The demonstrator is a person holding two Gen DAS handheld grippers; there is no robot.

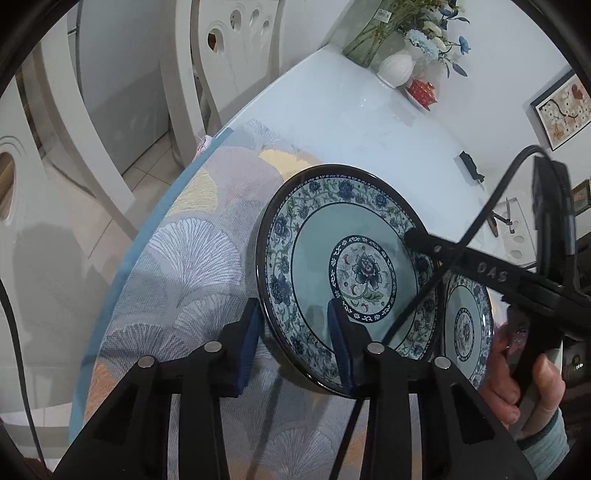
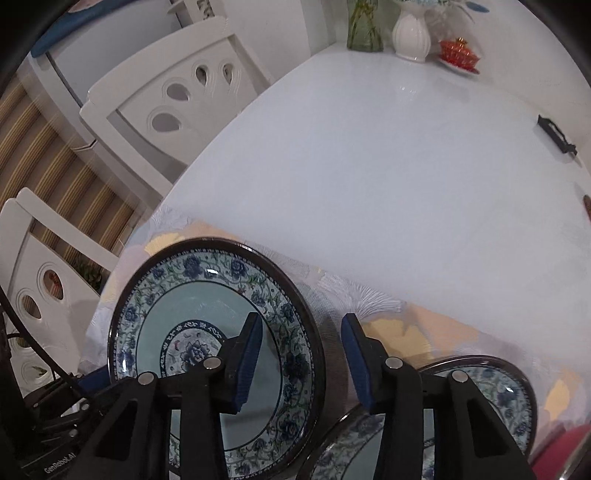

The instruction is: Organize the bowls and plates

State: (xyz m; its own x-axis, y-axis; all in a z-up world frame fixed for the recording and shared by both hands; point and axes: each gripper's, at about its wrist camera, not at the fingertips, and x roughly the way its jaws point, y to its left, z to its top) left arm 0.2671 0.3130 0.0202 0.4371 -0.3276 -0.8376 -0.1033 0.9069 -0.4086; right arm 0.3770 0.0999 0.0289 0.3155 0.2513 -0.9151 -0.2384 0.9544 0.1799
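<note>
A blue-and-white floral plate (image 1: 351, 273) lies on the patterned placemat (image 1: 207, 258). My left gripper (image 1: 295, 343) is open, its two blue pads astride the plate's near rim. A second matching plate (image 1: 467, 325) sits just to its right. My right gripper (image 2: 303, 362) is open above the first plate's right rim (image 2: 207, 350); its left pad is over the plate, its right pad over the mat. More matching dishes (image 2: 498, 398) lie at the lower right of the right wrist view.
A white table (image 2: 388, 166) stretches beyond the mat. At its far end stand a glass vase (image 2: 364, 33), a white vase (image 2: 412, 35) and a red lidded cup (image 2: 460, 51). A black clip (image 2: 556, 136) lies at the right. White chairs (image 2: 166, 99) stand on the left.
</note>
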